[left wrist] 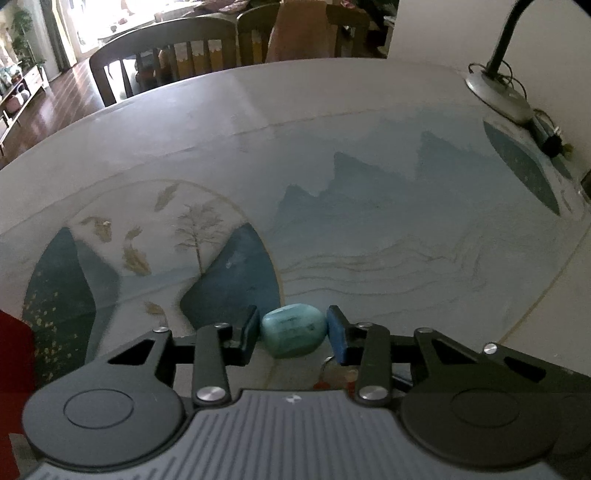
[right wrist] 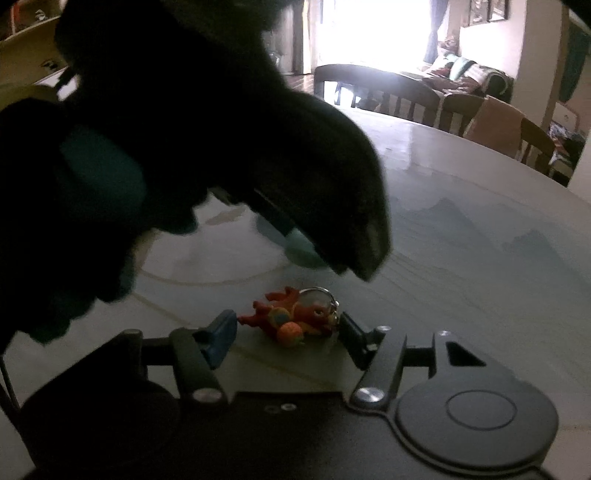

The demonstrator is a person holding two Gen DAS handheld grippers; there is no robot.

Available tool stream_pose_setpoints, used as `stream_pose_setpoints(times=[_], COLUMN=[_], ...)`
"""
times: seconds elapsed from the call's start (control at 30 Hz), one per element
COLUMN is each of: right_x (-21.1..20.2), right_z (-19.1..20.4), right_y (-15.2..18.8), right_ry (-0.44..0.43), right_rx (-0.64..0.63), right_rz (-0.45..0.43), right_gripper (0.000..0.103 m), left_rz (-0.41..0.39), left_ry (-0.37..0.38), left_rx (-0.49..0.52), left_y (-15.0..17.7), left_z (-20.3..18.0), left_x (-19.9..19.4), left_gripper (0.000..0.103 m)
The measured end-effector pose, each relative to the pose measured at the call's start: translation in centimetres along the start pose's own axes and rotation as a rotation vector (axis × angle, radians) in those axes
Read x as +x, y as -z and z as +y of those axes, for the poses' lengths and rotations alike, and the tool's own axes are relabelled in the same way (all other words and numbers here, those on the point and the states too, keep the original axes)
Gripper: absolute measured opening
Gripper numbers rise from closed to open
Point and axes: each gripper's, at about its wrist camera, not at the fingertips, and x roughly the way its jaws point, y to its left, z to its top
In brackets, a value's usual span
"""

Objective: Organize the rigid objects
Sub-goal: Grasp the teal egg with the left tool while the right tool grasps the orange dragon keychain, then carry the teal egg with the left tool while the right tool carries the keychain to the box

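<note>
left gripper pinches teal stone above table: smooth, hard, likely slippery | right gripper spread around orange keychain figure lying near: light, rigid, grip its body

Dark wooden chairs behind painted table; bright window.
</note>
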Motion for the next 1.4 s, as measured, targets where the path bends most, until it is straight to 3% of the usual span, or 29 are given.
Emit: stream_pose_setpoints(times=[0.6,1.03,1.4], right_x=[-5.8,-11.0,-12.9], right_z=[-3.8,-0.4,4.7], right_y=[-1.2,-3.4,-6.2], right_ry=[0.03,0.023,-0.001], right_rx=[0.135,0.162,0.165], right_rz=[-0.036,-0.084,-0.127], right_gripper=[0.06,0.06,0.06], left_rz=[-0.039,-0.115,-0.179], left_ry=[0.024,0.039,0.06], left_rx=[-0.079,-0.128,-0.168], left_y=[1.9,4.7,7.3], left_z=[2.8,6.3,11.3], left_x=[-6.3,-12.8,-17.7], left_gripper=[0.039,0.039,0.039])
